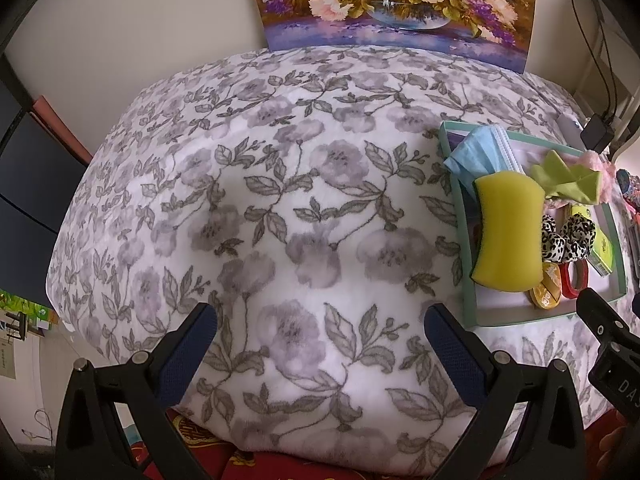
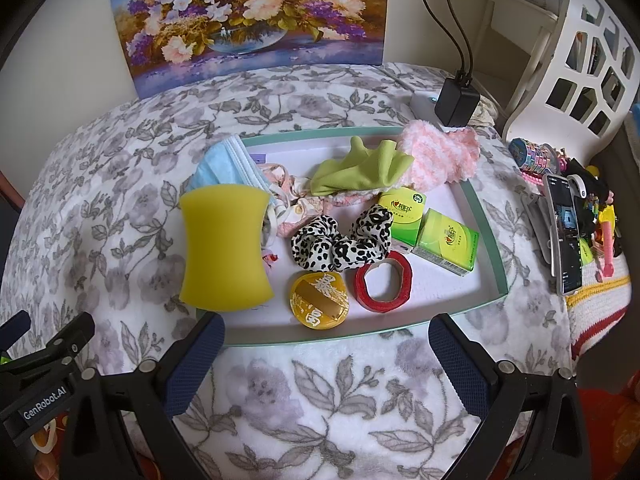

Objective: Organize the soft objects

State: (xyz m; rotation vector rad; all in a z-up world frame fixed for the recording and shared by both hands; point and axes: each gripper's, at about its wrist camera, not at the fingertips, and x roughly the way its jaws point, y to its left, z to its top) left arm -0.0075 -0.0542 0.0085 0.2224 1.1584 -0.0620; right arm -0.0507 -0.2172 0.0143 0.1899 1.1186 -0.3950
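Observation:
A shallow green-rimmed tray [image 2: 490, 236] [image 1: 468, 304] lies on the floral blanket [image 1: 280, 200]. A yellow sponge [image 2: 224, 246] [image 1: 510, 228] leans over its left rim. Inside lie a blue face mask [image 2: 224, 168] [image 1: 480, 152], a green cloth [image 2: 360, 170] [image 1: 568, 180], a pink fluffy sock [image 2: 440, 152], a leopard scrunchie [image 2: 340, 244] [image 1: 564, 236], two green tissue packs [image 2: 444, 240], a red tape ring [image 2: 384, 282] and a yellow round tin [image 2: 320, 294]. My right gripper [image 2: 326, 352] is open and empty before the tray's near rim. My left gripper [image 1: 320, 340] is open and empty over bare blanket, left of the tray.
A flower painting [image 2: 248, 20] leans on the back wall. A black charger [image 2: 456, 100] on a white power strip sits behind the tray. A phone [image 2: 566, 236], toys and a white plastic chair [image 2: 568, 48] stand at the right. The blanket drops off at the left.

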